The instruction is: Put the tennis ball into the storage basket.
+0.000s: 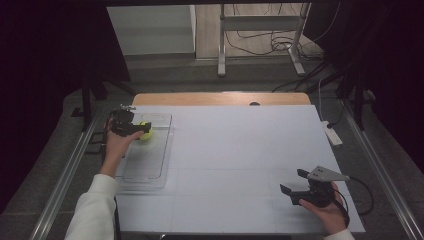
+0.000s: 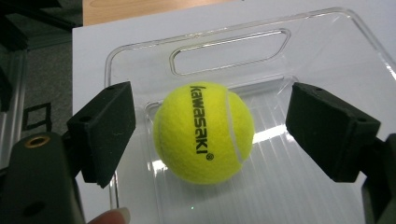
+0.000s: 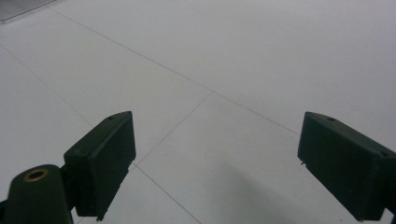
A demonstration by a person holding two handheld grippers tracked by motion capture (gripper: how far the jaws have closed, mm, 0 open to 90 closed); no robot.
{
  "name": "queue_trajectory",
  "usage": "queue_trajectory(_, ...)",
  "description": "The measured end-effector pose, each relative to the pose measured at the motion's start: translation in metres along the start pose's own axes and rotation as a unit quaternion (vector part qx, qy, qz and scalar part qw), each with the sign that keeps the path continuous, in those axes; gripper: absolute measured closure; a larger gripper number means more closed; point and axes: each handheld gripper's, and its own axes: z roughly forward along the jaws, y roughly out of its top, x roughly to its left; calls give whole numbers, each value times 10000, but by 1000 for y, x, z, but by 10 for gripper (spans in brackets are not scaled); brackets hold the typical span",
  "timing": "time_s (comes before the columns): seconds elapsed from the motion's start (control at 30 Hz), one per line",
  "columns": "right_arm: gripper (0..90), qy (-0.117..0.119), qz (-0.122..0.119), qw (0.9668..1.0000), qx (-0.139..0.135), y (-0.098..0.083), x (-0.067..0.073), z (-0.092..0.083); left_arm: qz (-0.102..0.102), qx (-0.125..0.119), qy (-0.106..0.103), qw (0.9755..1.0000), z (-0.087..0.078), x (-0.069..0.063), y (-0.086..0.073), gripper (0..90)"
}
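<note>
Left tool [image 2: 210, 135] jaws wide apart around yellow tennis ball [image 2: 204, 133] in clear tray [image 2: 224, 28], not touching; right tool [image 3: 224, 163] wide open, empty, over white table [image 1: 240, 145].

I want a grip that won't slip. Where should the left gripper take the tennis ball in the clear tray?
Across its widest middle, from above: the tennis ball is round, sits low in the clear tray, and already lies between the left gripper's open fingers.
</note>
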Motion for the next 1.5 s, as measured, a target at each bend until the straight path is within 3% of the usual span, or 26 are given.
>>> queue_trajectory(0.2, 119, 5, 13, 10000, -4, 0, -1, 0, -6, -183, -79, 9998, -10, 0, -3, 173)
queue_trajectory(0.5, 118, -14, 65, 10000, 23, -1, -3, 2, 214, -494, -370, 9979, -27, -12, -5, 175)
queue_trajectory(0.67, 119, -47, 118, 9999, 19, -3, -4, 1, 364, -668, -572, 9955, -38, -20, -9, 175)
queue_trajectory(1.13, 119, -38, 147, 9999, 23, -4, -6, 1, 446, -910, -1051, 9893, -62, -37, -24, 178)
queue_trajectory(1.5, 119, -22, 104, 9999, -35, -1, -5, -1, 580, -971, -1377, 9840, -77, -57, -55, 178)
